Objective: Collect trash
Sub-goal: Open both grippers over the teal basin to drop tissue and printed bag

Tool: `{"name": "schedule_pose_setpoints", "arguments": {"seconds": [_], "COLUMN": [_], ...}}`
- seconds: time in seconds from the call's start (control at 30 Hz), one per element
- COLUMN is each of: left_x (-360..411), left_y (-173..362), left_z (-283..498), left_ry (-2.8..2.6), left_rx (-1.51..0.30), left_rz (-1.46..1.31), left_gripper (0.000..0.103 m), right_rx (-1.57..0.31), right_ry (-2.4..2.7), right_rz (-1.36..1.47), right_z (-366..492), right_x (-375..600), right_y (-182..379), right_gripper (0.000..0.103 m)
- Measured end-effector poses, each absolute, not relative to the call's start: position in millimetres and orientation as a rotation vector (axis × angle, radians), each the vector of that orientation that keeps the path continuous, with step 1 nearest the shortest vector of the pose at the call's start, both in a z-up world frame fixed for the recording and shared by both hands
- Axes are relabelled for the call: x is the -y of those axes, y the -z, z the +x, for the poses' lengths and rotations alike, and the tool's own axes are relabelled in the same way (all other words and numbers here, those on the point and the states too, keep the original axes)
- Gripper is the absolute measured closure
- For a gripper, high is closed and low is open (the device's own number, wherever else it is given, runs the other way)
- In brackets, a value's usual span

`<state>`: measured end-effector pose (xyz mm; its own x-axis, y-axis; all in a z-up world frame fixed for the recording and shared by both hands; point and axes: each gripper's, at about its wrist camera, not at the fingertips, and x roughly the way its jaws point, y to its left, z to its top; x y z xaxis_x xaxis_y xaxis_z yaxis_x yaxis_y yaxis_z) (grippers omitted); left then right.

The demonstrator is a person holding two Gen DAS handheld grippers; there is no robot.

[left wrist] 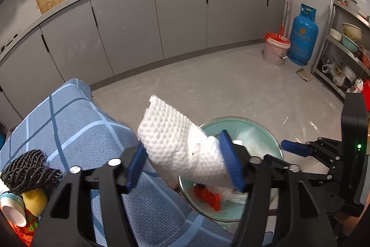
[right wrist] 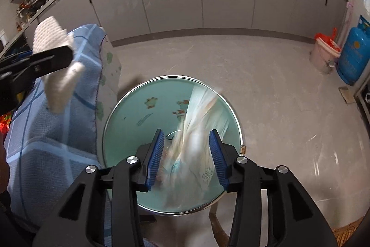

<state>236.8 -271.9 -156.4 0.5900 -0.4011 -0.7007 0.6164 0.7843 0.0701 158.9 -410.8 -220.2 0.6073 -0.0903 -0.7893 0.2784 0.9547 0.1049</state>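
A white dimpled foam sheet point(left wrist: 175, 142) stands tilted between the wide-apart blue pads of my left gripper point(left wrist: 182, 142), leaning on the right pad, over the edge of a teal trash bin point(left wrist: 266, 129). Red and white scraps point(left wrist: 208, 197) lie in the bin. My right gripper point(right wrist: 186, 133) is open right above the bin point(right wrist: 108, 126), and a blurred pale wrapper point(right wrist: 198, 131) hangs loose between its pads, touching neither. The left gripper point(right wrist: 46, 57) with the foam sheet point(right wrist: 57, 75) shows at the left of the right wrist view.
A table with a blue checked cloth point(left wrist: 69, 119) stands left of the bin, bearing a black foam net point(left wrist: 30, 170) and paper cups point(left wrist: 13, 210). Grey cabinets line the back. A pink bucket point(left wrist: 275, 50), blue gas cylinder point(left wrist: 303, 38) and metal shelf point(left wrist: 346, 50) stand at right.
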Motion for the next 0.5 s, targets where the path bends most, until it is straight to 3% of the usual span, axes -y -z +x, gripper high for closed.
{"name": "schedule_pose_setpoints", "arguments": {"seconds": [0.1, 0.2, 0.27, 0.5], "left_x": [268.8, 266.7, 264.1, 245.6], "left_y": [153.7, 152.4, 150.5, 136.4], "left_z": [239.2, 240.0, 240.0, 244.9], "left_ry": [0.587, 0.572, 0.559, 0.537], "left_rx": [-0.718, -0.717, -0.706, -0.696], "left_rz": [0.315, 0.306, 0.309, 0.276], "left_gripper": [0.031, 0.019, 0.018, 0.017], "right_rx": [-0.887, -0.875, -0.859, -0.823], "right_ry": [0.232, 0.245, 0.26, 0.255], "right_rz": [0.248, 0.266, 0.286, 0.337], "right_z": [153.8, 149.4, 145.0, 140.7], "right_x": [416.2, 419.2, 421.2, 419.9], "right_y": [218.8, 216.6, 214.0, 202.3], "right_gripper": [0.051, 0.043, 0.036, 0.03]}}
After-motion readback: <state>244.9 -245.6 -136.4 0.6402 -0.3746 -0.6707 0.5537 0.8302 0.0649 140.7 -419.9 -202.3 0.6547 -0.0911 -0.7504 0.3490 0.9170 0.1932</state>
